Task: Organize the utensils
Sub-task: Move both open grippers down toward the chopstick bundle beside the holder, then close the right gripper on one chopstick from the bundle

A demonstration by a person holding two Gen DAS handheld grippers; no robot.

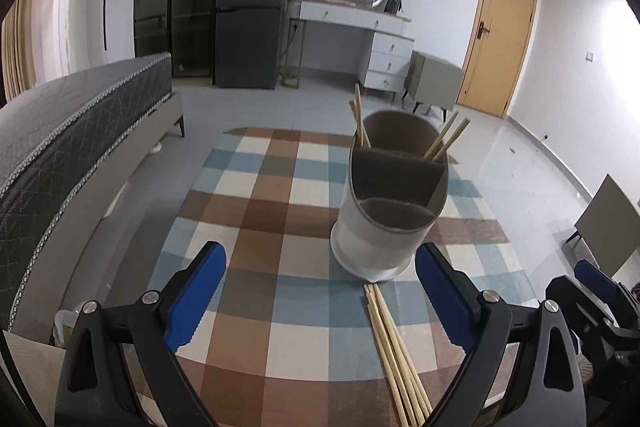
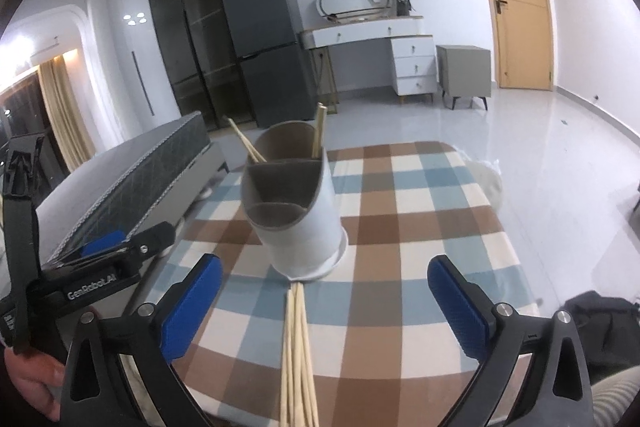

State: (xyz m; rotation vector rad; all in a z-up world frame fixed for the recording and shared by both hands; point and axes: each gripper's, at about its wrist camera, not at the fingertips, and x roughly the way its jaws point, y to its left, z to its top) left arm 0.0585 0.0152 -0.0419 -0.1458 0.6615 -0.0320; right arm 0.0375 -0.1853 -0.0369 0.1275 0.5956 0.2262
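Right wrist view: the right gripper (image 2: 325,301) is pointing down at the checked tablecloth (image 2: 420,211), jaws standing wide apart and gripping nothing. The loose chopsticks (image 2: 298,355) are lying between its fingers, tips touching the white utensil holder (image 2: 304,227). The left gripper (image 1: 320,291) is hovering alongside, jaws likewise apart and holding nothing.

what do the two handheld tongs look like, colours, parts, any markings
Both tongs, the left and the right, have black angular plastic arms with silver round screws at the pivots and blue textured pads on the inner faces. In the right wrist view, the left one's black body carries white "GenRobot.AI" lettering. No cables show.
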